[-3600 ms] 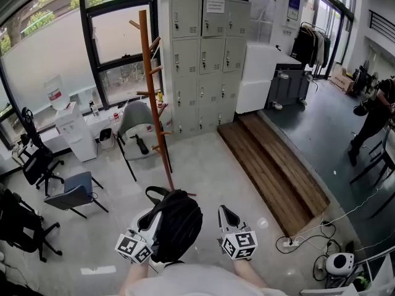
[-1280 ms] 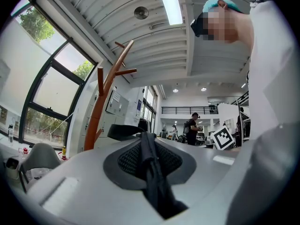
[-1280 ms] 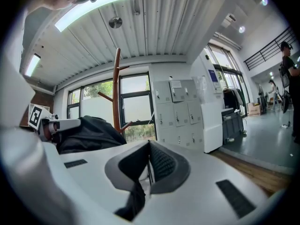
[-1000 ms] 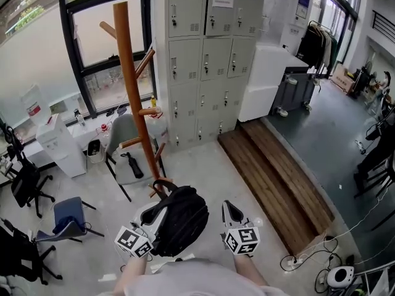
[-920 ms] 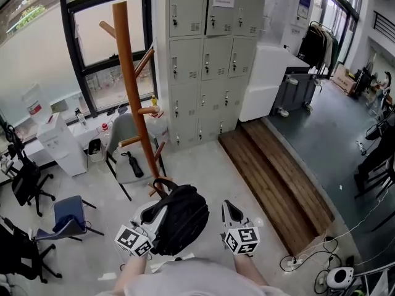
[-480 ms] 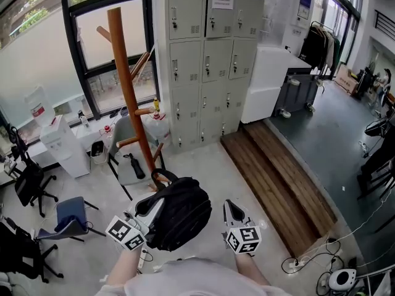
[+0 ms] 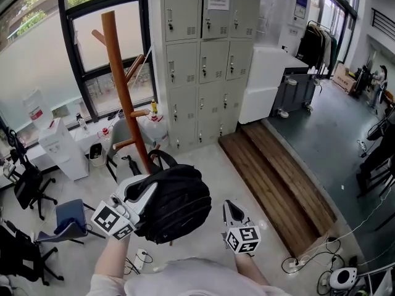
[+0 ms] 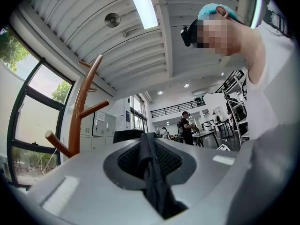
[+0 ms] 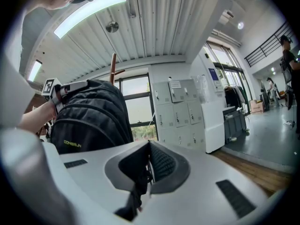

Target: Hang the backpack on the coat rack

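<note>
Above the pale floor (image 7: pixel 203 165), the black backpack (image 7: pixel 176 203) is held up in the air in front of the person, carried on no peg. The left hand-held gripper (image 7: pixel 139 193) lies right against the bag's left side in the head view, its marker cube toward the person and its tip running in under the bag's upper edge. In the left gripper view its jaws are clamped tight on a black strap (image 8: pixel 150 172) that runs up through the seam between them.

The right hand-held gripper (image 7: pixel 230 208) sits lower and to the right, apart from the backpack with a strip of floor showing between them. In the right gripper view its jaws are pressed together; a thin dark shred shows in the seam, and what it is cannot be made out. From that view the backpack (image 9: pixel 89 121) bulks up just to the left, with the left hand-held gripper (image 9: pixel 70 88) at its top.

Ahead stands the wooden coat rack (image 7: pixel 120 85), upright before the window, its pegs angling upward. In the head view the bag's top covers the lower part of the pole, and a curved black loop (image 7: pixel 162 158) of the bag rises just beside the pole. Whether bag and pole touch cannot be told. Grey lockers (image 7: pixel 200 60) stand behind and to the right of the rack.
</note>
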A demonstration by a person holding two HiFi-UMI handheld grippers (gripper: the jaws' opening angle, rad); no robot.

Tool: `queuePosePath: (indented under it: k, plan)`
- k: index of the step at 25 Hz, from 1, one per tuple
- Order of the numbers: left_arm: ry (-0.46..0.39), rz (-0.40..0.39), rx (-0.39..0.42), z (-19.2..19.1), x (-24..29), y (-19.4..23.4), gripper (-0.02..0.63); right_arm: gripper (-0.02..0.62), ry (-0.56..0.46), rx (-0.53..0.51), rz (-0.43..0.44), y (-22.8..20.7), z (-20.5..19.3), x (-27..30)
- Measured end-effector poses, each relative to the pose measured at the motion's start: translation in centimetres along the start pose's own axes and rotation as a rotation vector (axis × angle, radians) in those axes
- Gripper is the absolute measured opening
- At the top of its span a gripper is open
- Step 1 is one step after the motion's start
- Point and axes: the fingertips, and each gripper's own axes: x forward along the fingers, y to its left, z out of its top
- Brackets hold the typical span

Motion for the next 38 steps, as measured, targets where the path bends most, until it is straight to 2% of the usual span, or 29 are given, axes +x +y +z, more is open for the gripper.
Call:
queuePosePath:
  k: [9, 15, 20, 28, 33, 38]
  plan:
    - [-0.082, 0.008, -0.021, 4.9, 1.2, 2.9, 0.063, 0.008, 0.005, 0.004, -0.010, -0.2, -0.3, 0.0]
    - [-0.126, -0.026, 0.059, 8.3, 2.4, 3.3, 0.063, 0.008, 0.011, 0.005, -0.022, -0.5, -0.4, 0.2]
    - [-0.132, -0.008, 0.108, 10.5, 3.2, 3.7, 0.063, 0.008, 0.011, 0.010, -0.024, -0.4, -0.7, 0.1]
    - [-0.128, 0.051, 0.062, 11.5, 3.8, 6.2, 0.063, 0.008, 0.027, 0.025, -0.034, -0.7, -1.6, 0.0]
    - [-0.132, 0.059, 0.016, 11.7, 4.2, 7.5, 0.063, 0.008, 0.031, 0.026, -0.035, -0.6, -1.4, 0.2]
    - [-0.149, 0.056, 0.023, 12.5, 4.3, 7.5, 0.063, 0.008, 0.034, 0.024, -0.035, -0.6, -1.5, 0.1]
